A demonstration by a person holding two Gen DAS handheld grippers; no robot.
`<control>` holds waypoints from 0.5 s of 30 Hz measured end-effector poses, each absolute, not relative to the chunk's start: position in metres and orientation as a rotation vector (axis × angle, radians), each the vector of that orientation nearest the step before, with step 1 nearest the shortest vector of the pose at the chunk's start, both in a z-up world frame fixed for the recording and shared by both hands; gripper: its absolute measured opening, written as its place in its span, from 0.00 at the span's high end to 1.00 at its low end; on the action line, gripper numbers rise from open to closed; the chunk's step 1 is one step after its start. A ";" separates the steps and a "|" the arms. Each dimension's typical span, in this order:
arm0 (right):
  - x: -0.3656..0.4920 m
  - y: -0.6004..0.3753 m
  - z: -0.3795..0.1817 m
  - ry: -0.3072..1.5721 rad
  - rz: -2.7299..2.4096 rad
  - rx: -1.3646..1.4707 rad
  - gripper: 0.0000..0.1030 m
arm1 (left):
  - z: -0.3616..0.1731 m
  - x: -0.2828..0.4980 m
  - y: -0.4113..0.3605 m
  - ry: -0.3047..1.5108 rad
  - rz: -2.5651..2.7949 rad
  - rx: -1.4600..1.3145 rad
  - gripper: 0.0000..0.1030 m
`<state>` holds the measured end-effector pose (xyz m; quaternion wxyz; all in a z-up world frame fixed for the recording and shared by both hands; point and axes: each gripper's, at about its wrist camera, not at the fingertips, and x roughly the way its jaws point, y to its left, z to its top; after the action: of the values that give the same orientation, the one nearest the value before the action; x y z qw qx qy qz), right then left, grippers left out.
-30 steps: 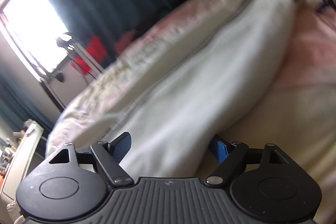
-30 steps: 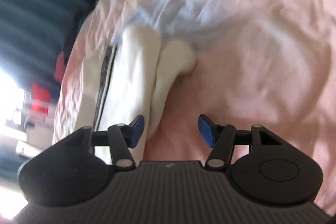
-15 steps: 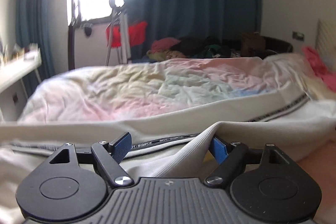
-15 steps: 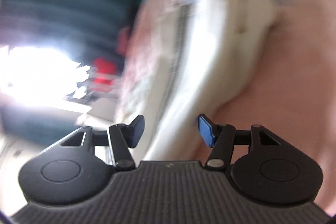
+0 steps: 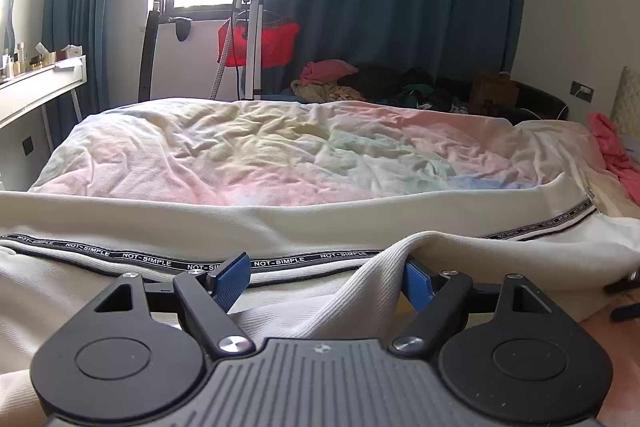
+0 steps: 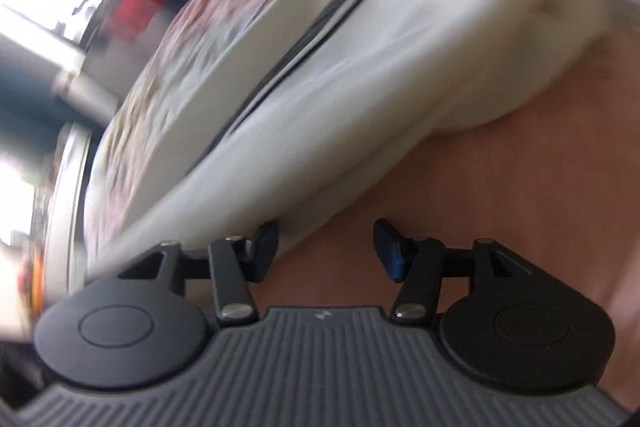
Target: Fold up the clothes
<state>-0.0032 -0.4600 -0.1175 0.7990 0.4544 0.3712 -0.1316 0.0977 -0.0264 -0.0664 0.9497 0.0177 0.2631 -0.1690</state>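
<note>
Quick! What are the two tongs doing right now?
Left tongs: open wide, a fold of the white jacket between them, not squeezed.
Right tongs: open, just been closing, holding nothing.

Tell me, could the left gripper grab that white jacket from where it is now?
Probably yes: the left gripper stands open with a fold of the white jacket already lying between its fingers, nothing in between.

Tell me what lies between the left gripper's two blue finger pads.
In the left wrist view, a raised ribbed fold of the cream zip-up jacket lies between the open left gripper's pads, against the right-hand one.
</note>
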 end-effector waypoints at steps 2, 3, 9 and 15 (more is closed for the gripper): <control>-0.014 -0.480 -0.124 0.715 -0.371 1.089 0.49 | -0.067 0.095 -0.027 0.533 -0.342 0.038 0.21; -0.020 -0.491 -0.127 0.671 -0.413 1.147 0.53 | -0.067 0.094 -0.027 0.531 -0.340 0.039 0.21; -0.029 -0.517 -0.139 0.566 -0.539 1.242 0.55 | -0.066 0.086 -0.028 0.522 -0.340 0.046 0.21; -0.037 -0.533 -0.144 0.460 -0.640 1.220 0.55 | -0.067 0.077 -0.027 0.509 -0.348 0.044 0.21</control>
<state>-0.0368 -0.5326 -0.1440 0.7478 0.5576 0.2102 -0.2927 0.0770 -0.0273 -0.0665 0.9526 0.0218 0.2505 -0.1711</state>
